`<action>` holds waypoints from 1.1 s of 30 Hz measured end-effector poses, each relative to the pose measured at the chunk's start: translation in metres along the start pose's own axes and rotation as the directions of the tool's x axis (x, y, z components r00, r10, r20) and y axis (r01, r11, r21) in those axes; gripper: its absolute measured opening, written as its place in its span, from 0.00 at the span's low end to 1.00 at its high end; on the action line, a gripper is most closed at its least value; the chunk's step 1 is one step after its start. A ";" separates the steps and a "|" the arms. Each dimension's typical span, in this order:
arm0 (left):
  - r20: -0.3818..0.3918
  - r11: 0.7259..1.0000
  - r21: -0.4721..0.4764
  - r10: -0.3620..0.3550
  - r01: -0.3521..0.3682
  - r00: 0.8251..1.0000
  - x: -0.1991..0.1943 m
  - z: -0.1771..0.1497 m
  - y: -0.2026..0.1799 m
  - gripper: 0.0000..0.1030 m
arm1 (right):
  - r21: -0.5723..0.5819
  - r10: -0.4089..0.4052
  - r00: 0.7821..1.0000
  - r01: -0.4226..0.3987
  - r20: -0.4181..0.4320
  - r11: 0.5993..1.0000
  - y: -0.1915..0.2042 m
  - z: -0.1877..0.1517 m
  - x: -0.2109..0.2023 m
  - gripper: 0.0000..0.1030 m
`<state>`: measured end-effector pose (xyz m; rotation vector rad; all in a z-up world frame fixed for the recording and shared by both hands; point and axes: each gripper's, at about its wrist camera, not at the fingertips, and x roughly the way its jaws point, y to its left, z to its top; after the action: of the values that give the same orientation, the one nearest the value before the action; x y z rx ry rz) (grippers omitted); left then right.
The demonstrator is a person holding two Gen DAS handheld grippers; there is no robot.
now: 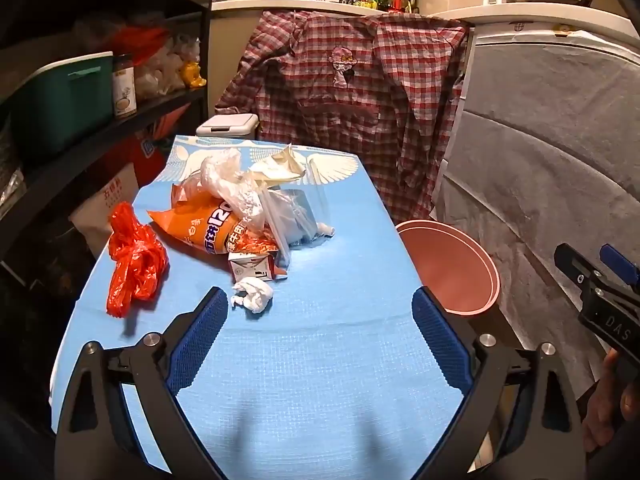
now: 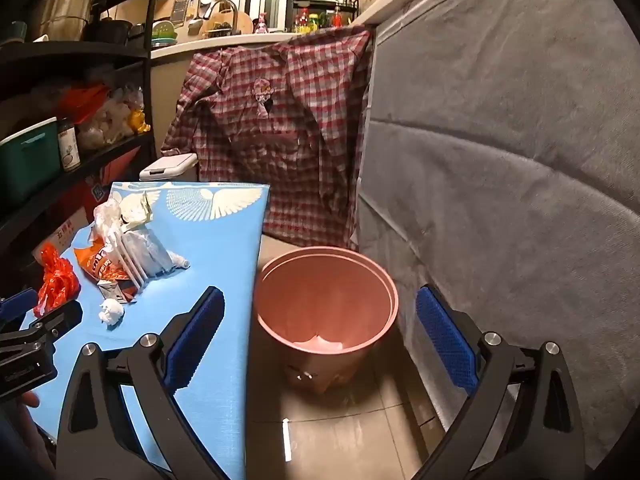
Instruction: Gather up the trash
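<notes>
On the blue worktop (image 1: 320, 360) lay the trash, a red plastic bag (image 1: 134, 260), an orange snack packet (image 1: 208, 228) and a crumpled tissue (image 1: 254, 296), while the left tool (image 1: 320, 312) and right tool (image 2: 320, 312) hung spread wide and empty, the right above a pink bin (image 2: 326, 316) on the floor.

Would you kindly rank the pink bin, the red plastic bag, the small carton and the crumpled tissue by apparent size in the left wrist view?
Largest to smallest:
1. pink bin
2. red plastic bag
3. and 4. small carton and crumpled tissue: they look alike, and the carton is partly hidden under the wrappers, so I will not rank them.
</notes>
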<state>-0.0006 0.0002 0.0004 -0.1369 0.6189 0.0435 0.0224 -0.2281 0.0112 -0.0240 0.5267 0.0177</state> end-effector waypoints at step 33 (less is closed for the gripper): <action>0.072 0.999 0.047 -0.011 0.008 0.997 -0.011 0.002 -0.017 0.88 | -0.037 -0.085 0.995 0.087 0.056 0.996 0.002 -0.004 -0.005 0.91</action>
<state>-0.0067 -0.0164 0.0099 -0.0929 0.5467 0.0249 0.0155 -0.2260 0.0101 -0.0843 0.4703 -0.0551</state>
